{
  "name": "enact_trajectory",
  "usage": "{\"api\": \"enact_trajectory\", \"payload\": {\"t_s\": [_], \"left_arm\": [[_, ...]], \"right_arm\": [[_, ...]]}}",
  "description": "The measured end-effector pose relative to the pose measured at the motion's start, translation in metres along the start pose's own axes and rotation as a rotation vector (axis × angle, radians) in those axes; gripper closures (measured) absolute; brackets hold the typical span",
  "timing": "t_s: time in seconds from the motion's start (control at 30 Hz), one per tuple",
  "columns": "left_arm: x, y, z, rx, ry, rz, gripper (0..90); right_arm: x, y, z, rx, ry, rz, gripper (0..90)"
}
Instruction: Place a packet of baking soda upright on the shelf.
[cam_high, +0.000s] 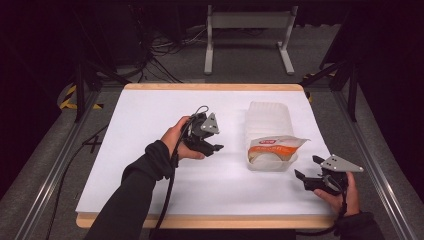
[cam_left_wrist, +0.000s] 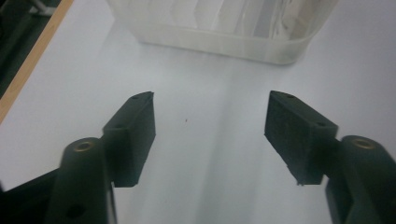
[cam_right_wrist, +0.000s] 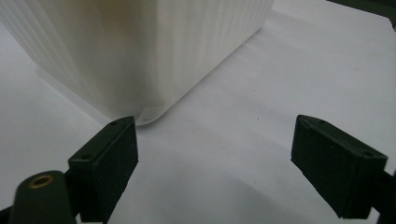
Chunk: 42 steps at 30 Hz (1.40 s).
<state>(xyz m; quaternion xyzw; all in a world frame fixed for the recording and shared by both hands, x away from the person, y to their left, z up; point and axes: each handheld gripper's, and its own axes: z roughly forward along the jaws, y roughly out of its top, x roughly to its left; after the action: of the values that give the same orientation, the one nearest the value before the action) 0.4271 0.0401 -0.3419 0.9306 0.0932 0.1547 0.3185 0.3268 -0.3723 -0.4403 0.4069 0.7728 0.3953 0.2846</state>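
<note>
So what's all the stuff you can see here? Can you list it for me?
Plastic container: one, milky white, ribbed, right half of the table.
Bag: one, white with orange label, lying in the container's near end.
Table: one, white top, wooden edge.
Metal frame: one, grey, on the floor beyond the table.
Left gripper: one, black, fingers open, left of the container.
Right gripper: one, black, fingers open, near the container's corner.

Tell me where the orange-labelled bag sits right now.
In the high view, the orange-labelled bag sits in the near end of the translucent bin, right of table centre, between the left gripper and right gripper.
</note>
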Motion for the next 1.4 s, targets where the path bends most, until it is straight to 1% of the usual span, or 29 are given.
{"api": "enact_trajectory", "payload": {"t_s": [0.03,0.07,0.13,0.17,0.2,0.23,0.27,0.37,0.53,0.57,0.63,0.7,0.73,0.8,0.97,1.03,1.1,1.23,1.27,1.3,1.37,1.4], "left_arm": [[0.0,-0.002,0.0,0.011,0.011,0.0,30.9],[-0.001,-0.007,0.002,0.03,0.025,-0.003,27.9],[-0.001,-0.01,0.002,0.033,0.029,-0.003,25.1],[-0.001,-0.013,0.003,0.036,0.04,-0.01,25.1],[-0.001,-0.017,0.003,0.045,0.06,-0.012,23.6],[0.0,-0.022,0.003,0.044,0.07,-0.02,19.3],[0.0,-0.022,0.003,0.044,0.07,-0.02,19.5],[0.001,-0.032,-0.001,0.029,0.105,-0.046,19.2],[0.001,-0.047,-0.01,0.012,0.135,-0.062,16.2],[0.001,-0.049,-0.012,0.004,0.134,-0.064,16.1],[0.0,-0.056,-0.014,-0.005,0.153,-0.079,15.5],[-0.001,-0.062,-0.017,-0.014,0.154,-0.083,15.4],[-0.002,-0.065,-0.018,-0.017,0.164,-0.089,15.0],[-0.003,-0.071,-0.021,-0.022,0.166,-0.097,14.7],[-0.005,-0.087,-0.029,-0.036,0.191,-0.122,13.2],[-0.005,-0.09,-0.031,-0.035,0.193,-0.128,12.9],[-0.006,-0.098,-0.035,-0.04,0.207,-0.137,12.5],[-0.007,-0.109,-0.038,-0.042,0.219,-0.149,11.6],[-0.006,-0.114,-0.039,-0.044,0.221,-0.163,11.2],[-0.006,-0.116,-0.039,-0.041,0.223,-0.168,9.4],[-0.005,-0.123,-0.04,-0.034,0.233,-0.185,8.6],[-0.004,-0.127,-0.04,-0.036,0.228,-0.196,8.6]], "right_arm": [[0.0,0.0,0.0,0.0,0.0,0.0,15.4],[0.0,0.0,0.0,0.0,0.001,-0.001,15.4],[0.0,0.0,0.0,-0.001,0.001,-0.001,15.4],[0.0,0.0,0.0,-0.002,0.001,-0.001,15.4],[0.0,0.0,0.0,-0.003,0.001,0.0,15.4],[0.0,0.0,0.0,-0.003,0.002,-0.001,15.4],[0.0,0.0,0.0,-0.003,0.002,-0.001,15.4],[0.0,0.0,-0.001,-0.006,0.003,-0.002,15.4],[0.001,0.0,-0.001,-0.005,0.002,-0.009,15.4],[0.001,0.0,-0.001,-0.005,0.002,-0.012,15.4],[0.002,0.0,-0.001,-0.004,0.001,-0.016,15.4],[0.003,0.001,-0.002,-0.004,-0.002,-0.021,15.4],[0.003,0.001,-0.002,-0.005,-0.002,-0.024,15.4],[0.004,0.002,-0.002,-0.007,-0.004,-0.031,15.5],[0.006,0.003,-0.004,-0.01,-0.008,-0.05,15.6],[0.007,0.004,-0.004,-0.012,-0.009,-0.052,15.6],[0.008,0.004,-0.004,-0.015,-0.009,-0.056,15.6],[0.009,0.005,-0.005,-0.015,-0.008,-0.066,15.6],[0.01,0.006,-0.005,-0.016,-0.009,-0.07,15.6],[0.011,0.006,-0.005,-0.017,-0.01,-0.071,15.6],[0.011,0.006,-0.006,-0.02,-0.009,-0.073,15.5],[0.011,0.006,-0.006,-0.02,-0.009,-0.075,15.6]]}}
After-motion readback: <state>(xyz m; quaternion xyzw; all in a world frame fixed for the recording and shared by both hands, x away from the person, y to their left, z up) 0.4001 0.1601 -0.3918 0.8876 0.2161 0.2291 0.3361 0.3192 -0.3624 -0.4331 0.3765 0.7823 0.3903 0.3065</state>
